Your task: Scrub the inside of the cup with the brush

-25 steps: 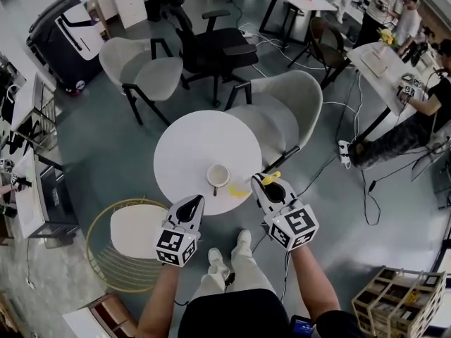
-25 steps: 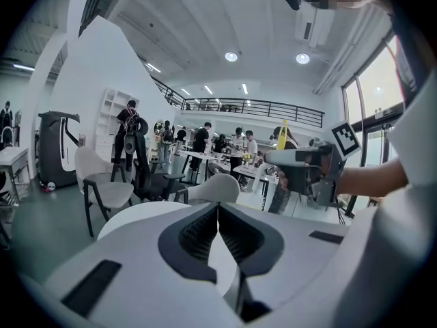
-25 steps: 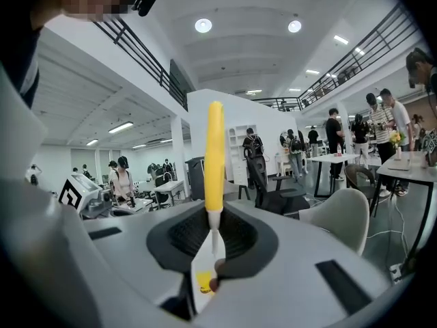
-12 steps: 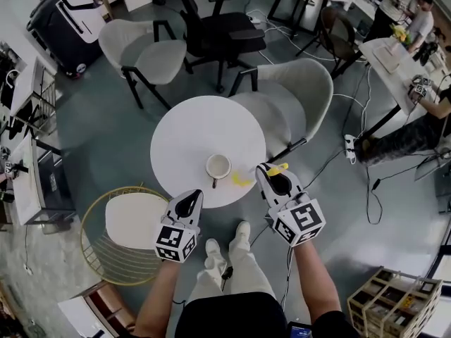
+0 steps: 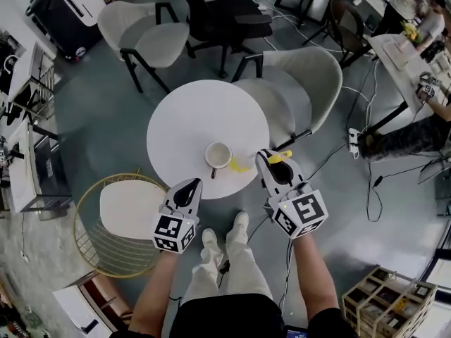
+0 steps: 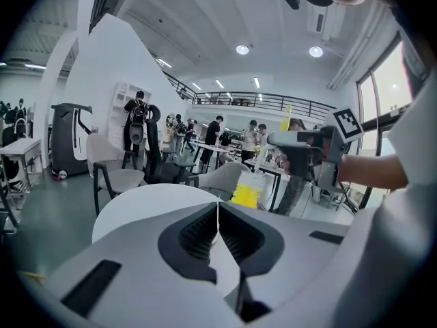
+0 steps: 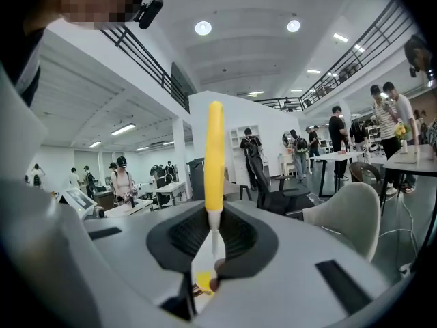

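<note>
A cream cup stands upright near the front edge of the round white table, its handle toward me. My right gripper is shut on the brush's thin white shaft. The yellow handle sticks up on one side. The yellow bristles hang over the table just right of the cup, outside it. In the left gripper view the bristles show beyond the table edge. My left gripper is shut and empty, in front of the table and left of the cup.
A gold wire side table with a white top stands at my left. Grey chairs and a black office chair ring the table's far side. People sit at desks on the right. A wooden crate lies at the bottom right.
Both grippers have sunk a little by the table's near edge, the left one more. The brush stays gripped beside the cup, which has not moved.
</note>
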### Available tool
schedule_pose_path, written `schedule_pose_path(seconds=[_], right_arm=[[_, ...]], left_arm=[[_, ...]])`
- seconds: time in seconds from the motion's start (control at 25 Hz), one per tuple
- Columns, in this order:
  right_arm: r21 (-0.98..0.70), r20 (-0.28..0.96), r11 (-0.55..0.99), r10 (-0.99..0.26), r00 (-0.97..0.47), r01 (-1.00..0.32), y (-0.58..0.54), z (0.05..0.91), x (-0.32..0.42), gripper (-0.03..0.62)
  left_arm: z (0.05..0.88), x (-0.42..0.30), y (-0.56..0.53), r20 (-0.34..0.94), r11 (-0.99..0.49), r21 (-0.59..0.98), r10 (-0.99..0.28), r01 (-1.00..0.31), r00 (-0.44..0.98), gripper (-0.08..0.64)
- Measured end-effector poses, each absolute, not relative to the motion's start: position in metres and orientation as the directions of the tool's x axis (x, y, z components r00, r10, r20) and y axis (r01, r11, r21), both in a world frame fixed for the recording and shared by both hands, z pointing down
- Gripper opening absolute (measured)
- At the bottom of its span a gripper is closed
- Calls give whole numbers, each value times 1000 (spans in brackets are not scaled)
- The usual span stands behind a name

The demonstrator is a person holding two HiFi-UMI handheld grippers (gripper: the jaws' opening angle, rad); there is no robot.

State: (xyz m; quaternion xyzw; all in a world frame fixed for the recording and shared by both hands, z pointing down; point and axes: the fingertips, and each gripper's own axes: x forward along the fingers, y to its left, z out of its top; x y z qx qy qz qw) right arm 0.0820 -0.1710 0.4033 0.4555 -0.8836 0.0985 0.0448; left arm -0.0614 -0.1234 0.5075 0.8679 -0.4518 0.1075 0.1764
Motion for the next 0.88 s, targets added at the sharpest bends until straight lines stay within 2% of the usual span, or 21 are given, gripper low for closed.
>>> schedule_pose_path(seconds=[0.32,0.88], right_arm=[[-135,163,573,-792,-589,-808,-177,419,80,48],[-150,161,581,-784,-599,-800,-187,445,76,48]], left_arm=[[538,-59,-124,386,-528,168,-742,-833,548,17],[588,-48,-130,429,-527,216,-705,-822,565,18]])
